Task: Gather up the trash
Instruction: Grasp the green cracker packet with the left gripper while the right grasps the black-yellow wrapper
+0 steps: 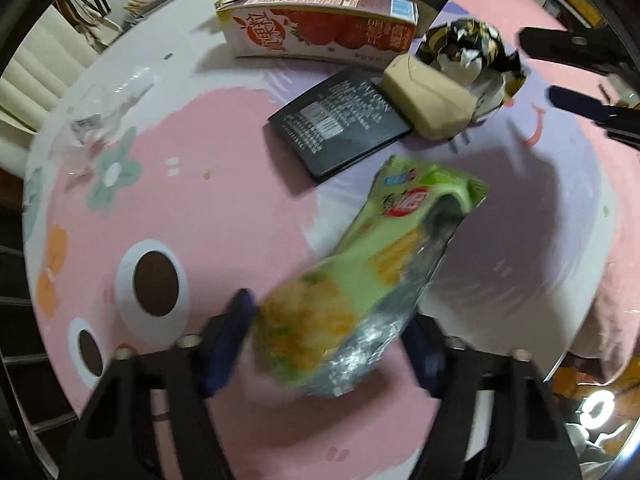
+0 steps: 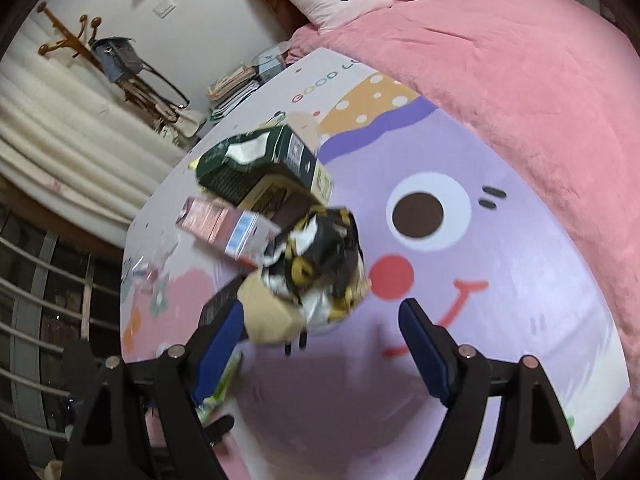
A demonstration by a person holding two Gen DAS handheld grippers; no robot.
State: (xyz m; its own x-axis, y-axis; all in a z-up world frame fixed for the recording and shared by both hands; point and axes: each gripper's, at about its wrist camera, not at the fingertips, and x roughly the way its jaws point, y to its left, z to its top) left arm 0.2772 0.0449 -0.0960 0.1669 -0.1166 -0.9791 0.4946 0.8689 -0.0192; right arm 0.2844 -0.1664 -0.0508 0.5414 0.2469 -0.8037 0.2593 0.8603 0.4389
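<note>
I'm looking at a cartoon-printed mat (image 2: 500,184) spread beside a pink bed (image 2: 520,60). On it lies the trash — a red juice carton (image 1: 320,28), a flat black box (image 1: 340,128), a tan packet (image 1: 428,100) and a crumpled black-and-gold wrapper (image 2: 320,256), all close together. My left tongs (image 1: 332,336) have the green snack bag (image 1: 372,268) between their pads. My right tongs (image 2: 320,340) gape wide, holding nothing, just short of the wrapper.

On the mat (image 1: 192,216), the flat box (image 1: 340,128) lies between the carton (image 1: 320,32) behind and the snack bag (image 1: 360,288) in front.
</note>
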